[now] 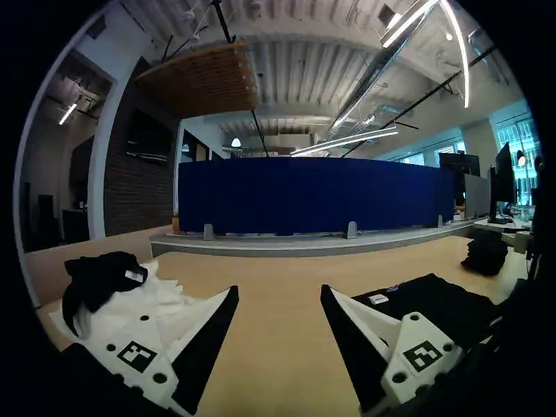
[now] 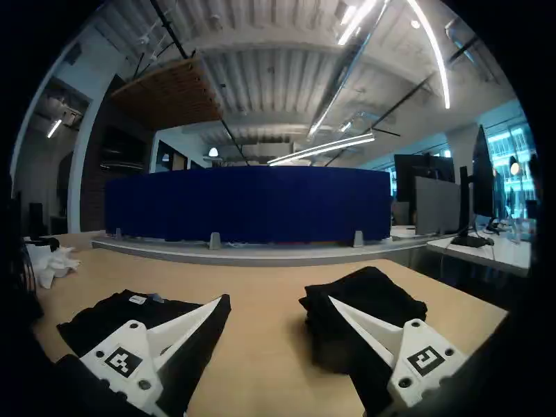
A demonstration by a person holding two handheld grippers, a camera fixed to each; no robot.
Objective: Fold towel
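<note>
A black towel [image 1: 445, 302] lies flat on the wooden table [image 1: 278, 278], just right of my left gripper [image 1: 278, 306], which is open with nothing between its fingers. A heap of white and black towels [image 1: 111, 285] sits behind its left finger. In the right gripper view the same flat black towel [image 2: 118, 316] lies at the left, partly behind the left finger. A folded black stack [image 2: 368, 299] stands at the right, behind the right finger. My right gripper [image 2: 278, 300] is open and empty, low over bare table [image 2: 271, 278].
A blue divider panel [image 1: 313, 194] runs along the table's far edge on a grey rail. The folded black stack [image 1: 486, 254] sits near the table's right edge. Monitors [image 2: 438, 201] stand on a neighbouring desk to the right. White towels [image 2: 52, 264] lie at the far left.
</note>
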